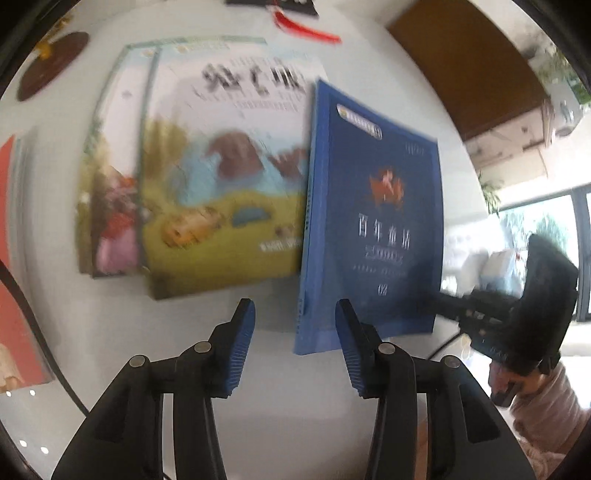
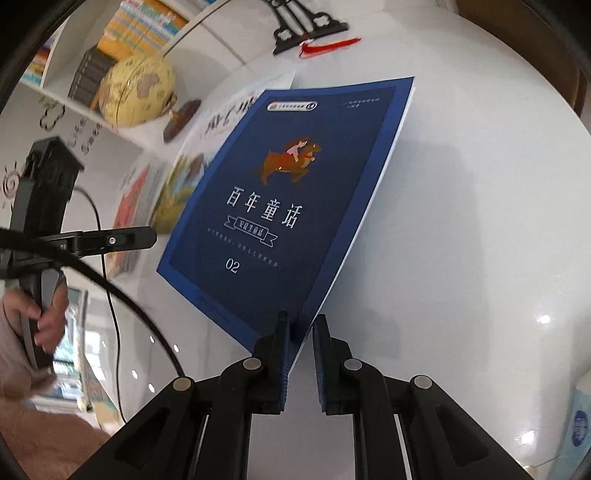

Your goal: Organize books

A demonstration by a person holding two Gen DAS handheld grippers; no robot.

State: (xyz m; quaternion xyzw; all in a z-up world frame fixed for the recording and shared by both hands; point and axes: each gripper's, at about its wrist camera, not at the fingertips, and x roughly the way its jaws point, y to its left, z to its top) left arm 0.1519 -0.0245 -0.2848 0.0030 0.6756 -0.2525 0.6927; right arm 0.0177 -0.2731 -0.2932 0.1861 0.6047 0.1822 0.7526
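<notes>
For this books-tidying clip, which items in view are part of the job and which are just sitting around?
Part of the job:
- blue book, its corner clamped in the right gripper
- picture books lying on the white table
- left gripper, open and empty
- red book at the table edge

Just lying about:
- globe
- red tassel
- shelf books

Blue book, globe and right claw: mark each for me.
blue book (image 2: 280,206), right wrist view, middle of its cover.
globe (image 2: 138,90), right wrist view, its yellow sphere.
right claw (image 2: 300,332), right wrist view, between its fingertips.
</notes>
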